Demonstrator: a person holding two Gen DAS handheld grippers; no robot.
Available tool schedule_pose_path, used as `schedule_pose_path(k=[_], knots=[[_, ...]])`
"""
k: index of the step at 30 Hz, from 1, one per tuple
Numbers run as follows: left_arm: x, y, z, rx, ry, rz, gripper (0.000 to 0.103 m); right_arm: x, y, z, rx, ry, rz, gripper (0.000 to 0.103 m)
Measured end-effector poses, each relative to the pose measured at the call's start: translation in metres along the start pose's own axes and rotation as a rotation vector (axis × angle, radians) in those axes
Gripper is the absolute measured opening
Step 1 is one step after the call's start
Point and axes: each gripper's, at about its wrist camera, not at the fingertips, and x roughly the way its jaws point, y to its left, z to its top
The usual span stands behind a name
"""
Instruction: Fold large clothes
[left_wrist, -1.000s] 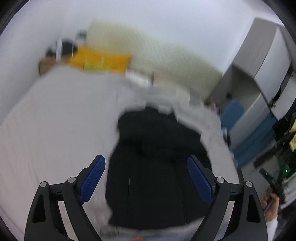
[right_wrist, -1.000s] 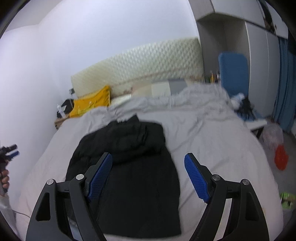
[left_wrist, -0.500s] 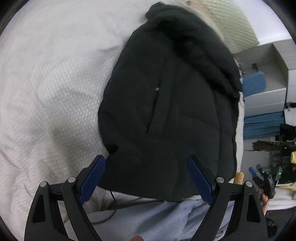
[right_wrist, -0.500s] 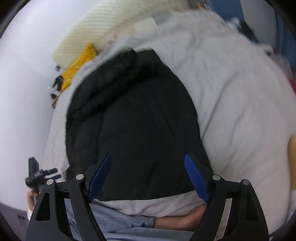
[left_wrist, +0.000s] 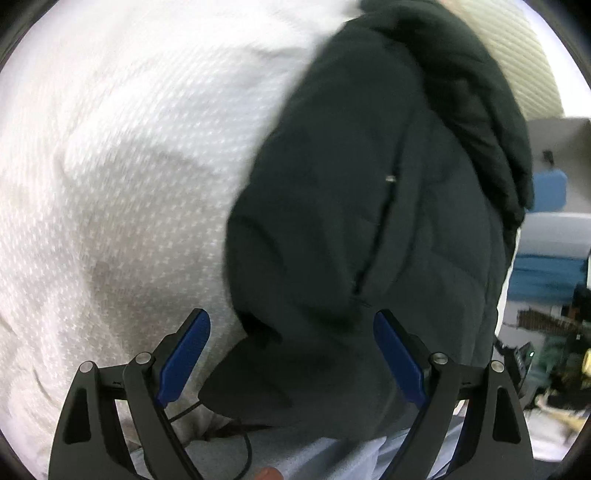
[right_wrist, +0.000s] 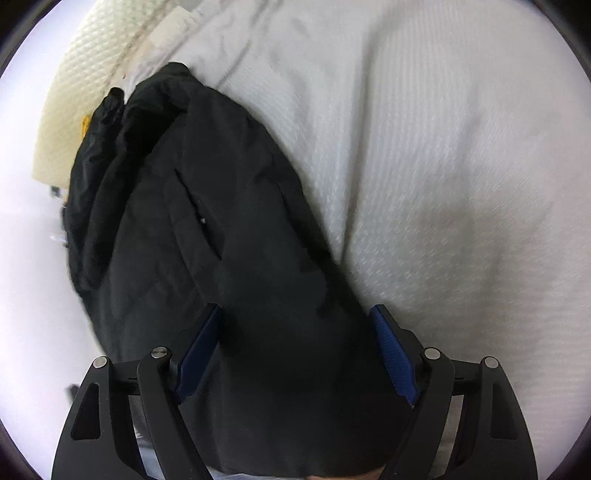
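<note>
Black jacket (left_wrist: 369, 221) lies under both wide-open, empty grippers, left gripper (left_wrist: 291, 354) and right gripper (right_wrist: 295, 350).

The black jacket (left_wrist: 369, 184) is soft cloth, matt and a bit puffy, with stitched lines and a tiny shiny metal zip pull (left_wrist: 389, 179). The white bed cover (left_wrist: 129, 166) is cloth with a bumpy woven pattern. At 11 o'clock in the right wrist view, a cream headboard (right_wrist: 85, 85) looks padded and dimpled. The gripper fingers (right_wrist: 393, 356) have rough blue pads on smooth matt black plastic arms with shiny metal pins
</note>
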Motion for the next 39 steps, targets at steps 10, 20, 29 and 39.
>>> schedule_pose_path(k=[10, 20, 29, 39], knots=[[0.029, -0.007, 0.007, 0.048, 0.172, 0.024, 0.091, 0.0, 0.01, -0.005, -0.019, 0.038, 0.231, 0.085], [0.024, -0.031, 0.015, 0.115, 0.129, -0.013, 0.089, -0.009, 0.045, -0.015, -0.172, 0.022, 0.262, 0.085], [0.025, -0.057, 0.01, 0.165, 0.107, 0.0, 0.089, 0.022, 0.003, -0.006, 0.002, 0.117, 0.091, 0.085], [0.015, -0.06, 0.001, 0.176, 0.058, -0.239, 0.047, 0.01, 0.039, -0.017, -0.18, 0.144, 0.328, 0.069]])
